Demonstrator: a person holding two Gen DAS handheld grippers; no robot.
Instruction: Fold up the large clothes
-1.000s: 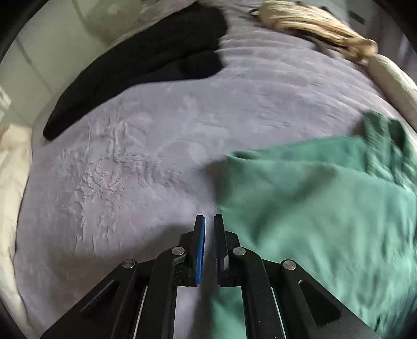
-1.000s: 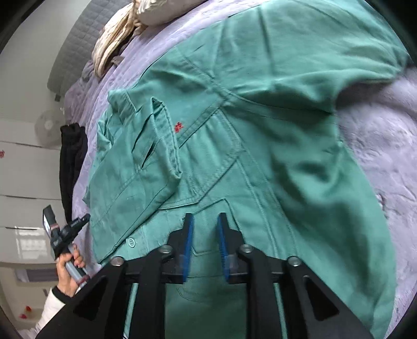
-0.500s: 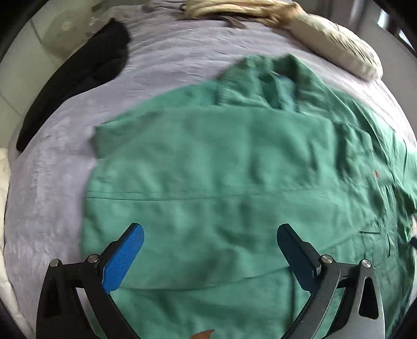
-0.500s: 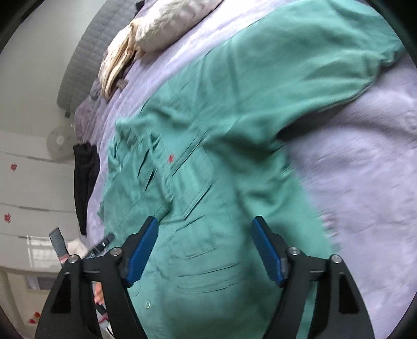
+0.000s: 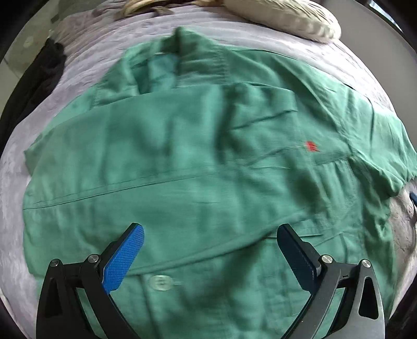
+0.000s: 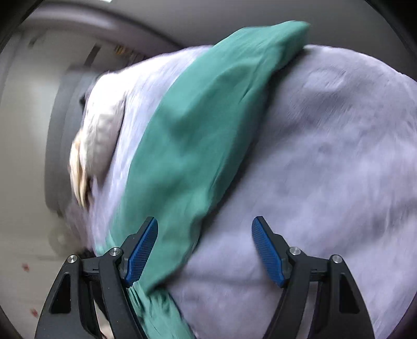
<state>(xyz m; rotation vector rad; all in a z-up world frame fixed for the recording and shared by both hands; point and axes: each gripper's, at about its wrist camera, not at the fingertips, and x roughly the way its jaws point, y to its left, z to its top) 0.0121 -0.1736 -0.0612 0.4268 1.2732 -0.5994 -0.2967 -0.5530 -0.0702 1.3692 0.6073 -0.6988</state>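
A large green shirt (image 5: 198, 156) lies spread on a lilac bedspread (image 5: 286, 44), one side folded across its front, a small red mark on the chest and a clear button near the hem. My left gripper (image 5: 208, 247) is open and empty above the shirt's lower part. In the right wrist view, which is blurred, a long green sleeve (image 6: 198, 135) stretches across the bedspread (image 6: 325, 169). My right gripper (image 6: 204, 247) is open and empty, its left finger over the sleeve's edge.
A cream pillow (image 5: 284, 18) lies at the head of the bed, also in the right wrist view (image 6: 104, 130). A black garment (image 5: 39, 78) lies at the left edge. A grey headboard (image 6: 57, 130) stands behind the bed.
Both grippers went from shut to open, letting go of the shirt. The left view moved over the shirt's body. The right gripper swung right towards the outstretched sleeve.
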